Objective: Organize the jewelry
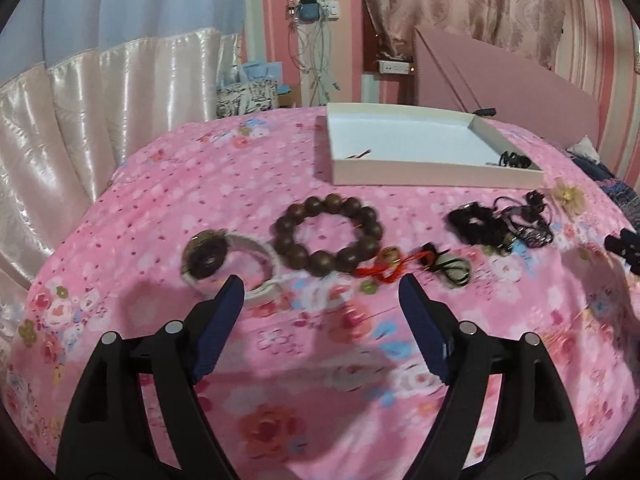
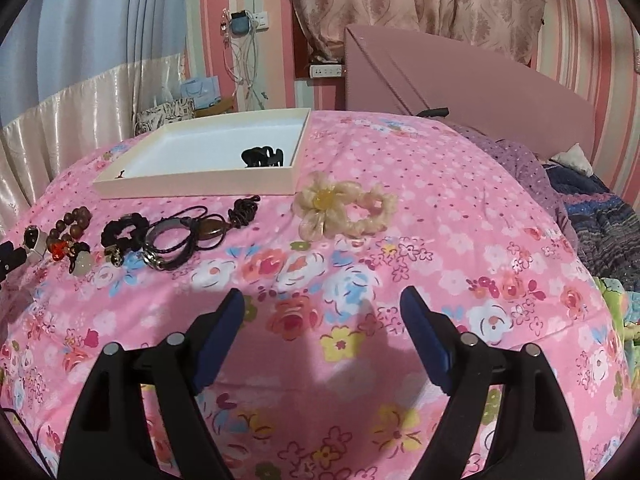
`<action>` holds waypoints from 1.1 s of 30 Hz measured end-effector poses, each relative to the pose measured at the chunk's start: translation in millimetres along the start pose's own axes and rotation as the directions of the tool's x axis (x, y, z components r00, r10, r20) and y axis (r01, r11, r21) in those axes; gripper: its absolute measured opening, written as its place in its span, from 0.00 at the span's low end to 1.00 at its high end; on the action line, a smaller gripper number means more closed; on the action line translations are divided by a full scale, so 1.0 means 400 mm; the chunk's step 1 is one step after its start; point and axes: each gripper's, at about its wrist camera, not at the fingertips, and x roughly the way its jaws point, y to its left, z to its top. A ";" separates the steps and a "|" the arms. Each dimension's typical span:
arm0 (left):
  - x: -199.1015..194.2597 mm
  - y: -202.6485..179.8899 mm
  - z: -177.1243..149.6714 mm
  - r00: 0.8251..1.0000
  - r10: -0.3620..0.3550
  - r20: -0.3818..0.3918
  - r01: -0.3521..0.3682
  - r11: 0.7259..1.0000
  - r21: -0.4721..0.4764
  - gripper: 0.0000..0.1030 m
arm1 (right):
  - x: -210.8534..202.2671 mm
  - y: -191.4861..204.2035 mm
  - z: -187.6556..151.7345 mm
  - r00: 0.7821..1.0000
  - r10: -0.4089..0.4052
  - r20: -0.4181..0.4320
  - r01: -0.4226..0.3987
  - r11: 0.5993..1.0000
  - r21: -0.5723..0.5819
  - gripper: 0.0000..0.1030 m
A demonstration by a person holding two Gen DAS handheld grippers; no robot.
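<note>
Pink floral bedspread (image 2: 400, 216) is being used for sorting; jewelry is being lined up at twelve o'clock of left gripper (image 1: 322, 292) and right gripper (image 2: 322, 306), both being held wide open, empty, beside white tray (image 1: 436, 176).

Left wrist view: motion blur softens the white bangle (image 1: 256, 268), and the left claw's fingertip covers part of its near rim. The red tassel charm (image 1: 384, 266) and the pale pendant (image 1: 454, 270) beside it are smeared; detail cannot be resolved. A thin dark item (image 1: 360, 155) in the tray (image 1: 436, 179) is too small to identify. Right wrist view: the tray's near wall hides the lower part of the black hair claw clip (image 2: 262, 157). The left claw (image 2: 10, 260) is cut off at the picture's left edge.
</note>
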 end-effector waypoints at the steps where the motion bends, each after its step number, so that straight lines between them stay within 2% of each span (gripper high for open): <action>1: -0.002 -0.009 0.000 1.000 -0.005 0.006 0.005 1.000 0.000 0.78 | 0.001 -0.003 -0.001 1.000 -0.002 -0.001 0.002 1.000 0.003 0.78; 4: 0.005 -0.040 -0.002 1.000 -0.010 0.016 0.010 1.000 0.004 0.78 | -0.001 -0.015 -0.001 1.000 0.002 0.005 -0.002 1.000 0.026 0.78; 8: 0.008 -0.082 -0.011 1.000 0.009 0.020 -0.010 0.998 0.064 0.79 | -0.012 -0.022 -0.004 1.000 -0.012 0.028 0.011 0.999 0.047 0.84; 10: 0.006 -0.090 -0.014 0.999 0.018 0.028 -0.020 0.997 0.079 0.83 | -0.024 -0.025 -0.005 0.998 -0.025 0.055 0.022 0.998 0.052 0.86; 13: 0.007 -0.085 -0.014 0.999 0.035 0.026 -0.037 0.997 0.070 0.85 | -0.039 -0.026 -0.007 0.996 -0.023 0.088 0.018 0.998 0.054 0.87; 20: 0.024 -0.055 -0.013 0.999 0.035 -0.008 -0.035 0.999 0.008 0.86 | -0.035 -0.028 -0.003 0.996 -0.021 0.082 0.017 0.999 0.051 0.87; 30: 0.021 -0.062 -0.013 0.998 0.058 0.000 -0.058 0.998 0.021 0.88 | -0.038 -0.033 -0.005 0.995 -0.022 0.096 0.016 0.998 0.060 0.87; 33: 0.033 -0.060 -0.012 0.998 0.053 -0.025 -0.053 0.998 0.017 0.90 | -0.039 -0.036 -0.005 0.995 -0.018 0.095 0.011 0.998 0.066 0.87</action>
